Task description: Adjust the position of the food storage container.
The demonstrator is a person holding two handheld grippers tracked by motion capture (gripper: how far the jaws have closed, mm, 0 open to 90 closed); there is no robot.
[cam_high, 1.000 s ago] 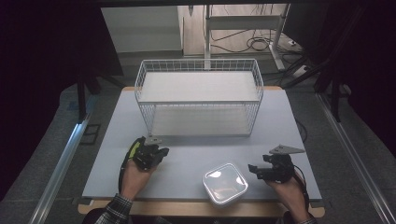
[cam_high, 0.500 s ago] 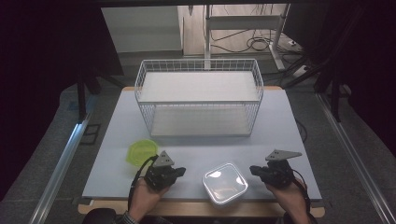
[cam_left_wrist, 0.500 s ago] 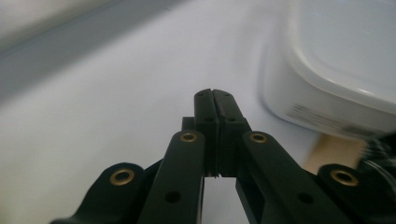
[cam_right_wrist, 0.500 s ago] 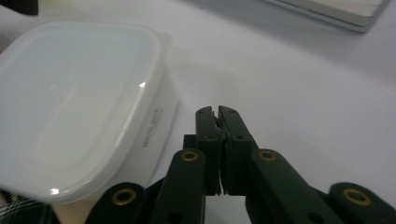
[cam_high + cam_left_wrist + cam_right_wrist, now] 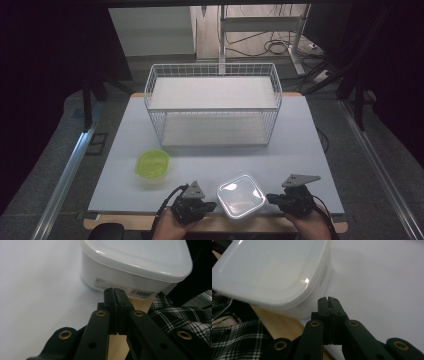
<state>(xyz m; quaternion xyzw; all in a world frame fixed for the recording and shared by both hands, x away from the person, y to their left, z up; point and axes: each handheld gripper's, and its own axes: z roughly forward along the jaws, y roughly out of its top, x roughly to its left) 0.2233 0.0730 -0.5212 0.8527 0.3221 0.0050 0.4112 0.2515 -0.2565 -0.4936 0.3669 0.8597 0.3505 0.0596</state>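
A white lidded plastic box sits at the table's front edge, between both grippers. My left gripper is just left of it, shut and empty; in the left gripper view its jaws meet in front of the box's labelled side. My right gripper is just right of the box, also shut with nothing held; the right gripper view has the tips right by the box wall. A green round lidded container rests on the table to the left.
A white wire basket rack with two levels stands at the back middle of the pale table. The wooden front edge runs under my hands. A plaid sleeve lies close behind the box.
My left gripper let go of the green container, left it on the table, and came right to the white box. The right gripper edged slightly toward the box.
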